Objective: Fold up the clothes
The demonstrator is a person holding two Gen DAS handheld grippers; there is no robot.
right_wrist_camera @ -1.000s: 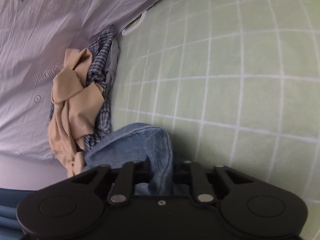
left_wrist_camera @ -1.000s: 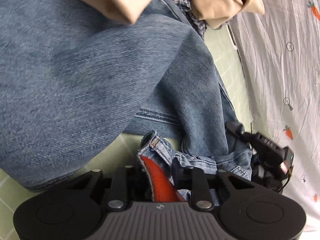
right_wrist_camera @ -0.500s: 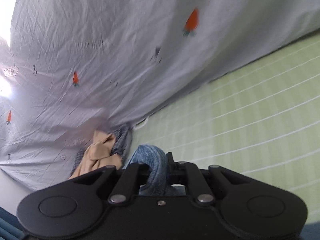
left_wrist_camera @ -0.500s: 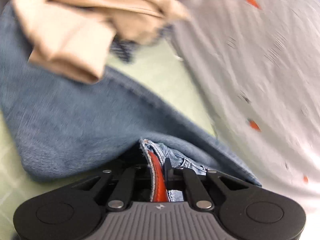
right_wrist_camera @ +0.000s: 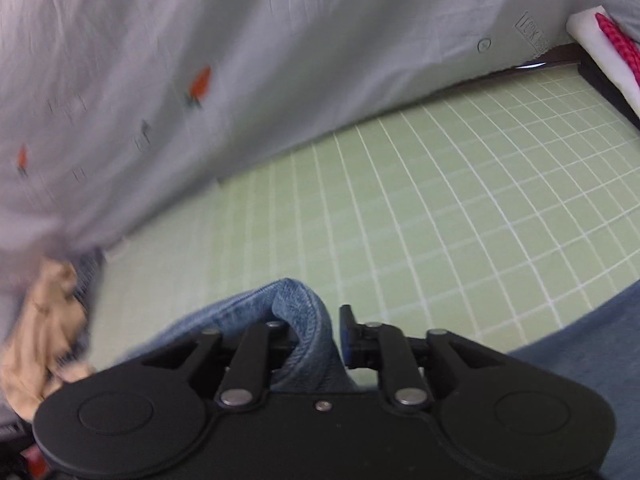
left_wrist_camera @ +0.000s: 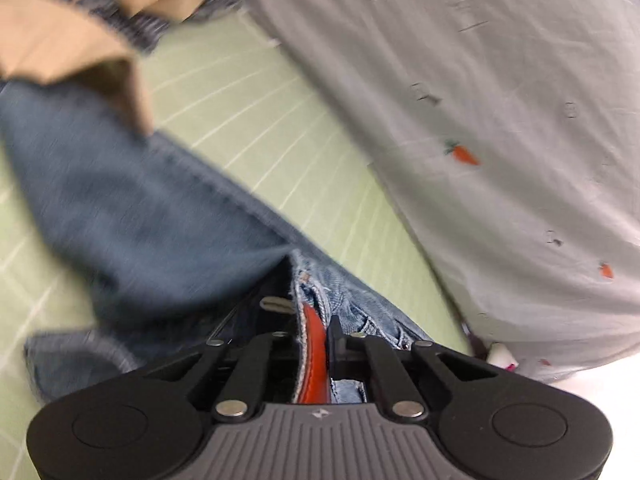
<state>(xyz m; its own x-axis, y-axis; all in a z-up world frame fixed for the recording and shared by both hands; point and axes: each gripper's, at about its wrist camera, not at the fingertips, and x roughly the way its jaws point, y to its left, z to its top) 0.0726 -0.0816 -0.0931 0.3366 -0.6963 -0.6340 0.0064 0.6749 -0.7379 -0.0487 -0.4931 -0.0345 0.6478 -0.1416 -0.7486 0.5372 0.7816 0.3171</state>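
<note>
Jeans [left_wrist_camera: 132, 216] sit clamped in both the left claw [left_wrist_camera: 316, 336] and right claw [right_wrist_camera: 320, 332], carrot-print sheet [right_wrist_camera: 200, 60] and tan garment [left_wrist_camera: 60, 40] nearby.

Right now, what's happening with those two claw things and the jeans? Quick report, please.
Left gripper shut on jeans waistband. Right gripper shut on a denim fold. Tan garment lies on the jeans' far end.

Lower frame, left wrist view: the left gripper [left_wrist_camera: 320, 344] has a wide matte black body with a ribbed grey centre panel bearing a small pale logo, round recessed discs at both ends, and black linkage bars with silver rivets. The right gripper [right_wrist_camera: 316, 332] is all black, with the same discs, silver rivets and one small central screw; its right finger shows blue edging.
</note>
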